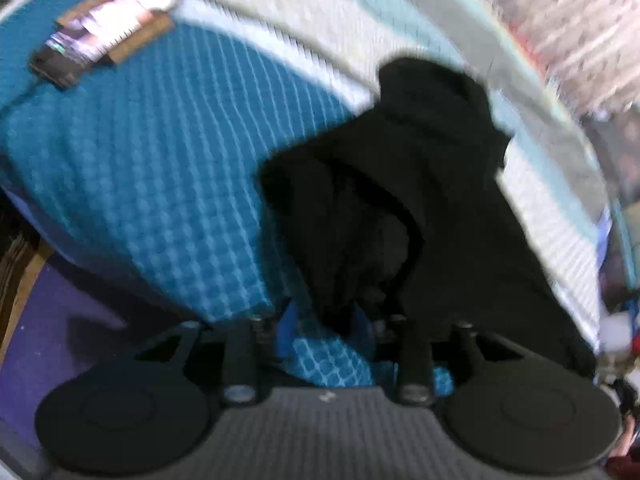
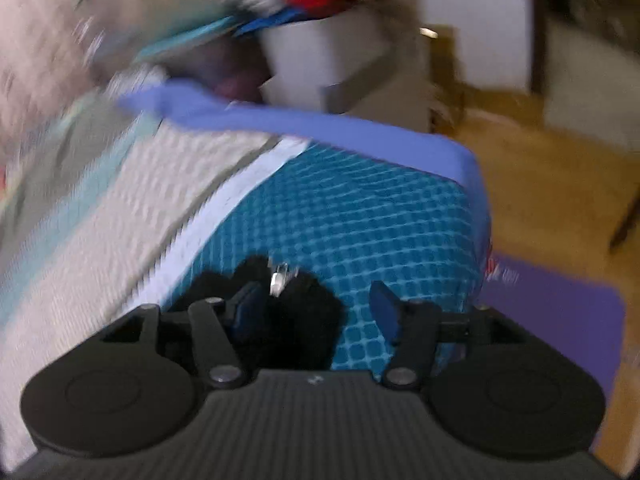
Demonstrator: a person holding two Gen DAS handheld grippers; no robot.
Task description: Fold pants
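The black pants (image 1: 420,200) lie bunched on a bed with a teal checked blanket (image 1: 152,160), stretching away from the left gripper (image 1: 324,324). Its blue fingers (image 1: 290,330) stand apart with the near edge of the pants hanging between them; the frames do not show a grip. In the right wrist view, a bunched end of the pants (image 2: 296,308) with a metal fastener lies between the fingers of the right gripper (image 2: 316,304). Its blue fingertips (image 2: 382,306) stand wide apart, open. Both frames are blurred.
Books and papers (image 1: 104,32) lie on the bed's far left. A white quilted cover (image 2: 132,200) borders the blanket. A white bin with red and blue clothes (image 2: 316,40) stands beyond the bed. A purple mat (image 2: 552,312) lies on the wooden floor at the right.
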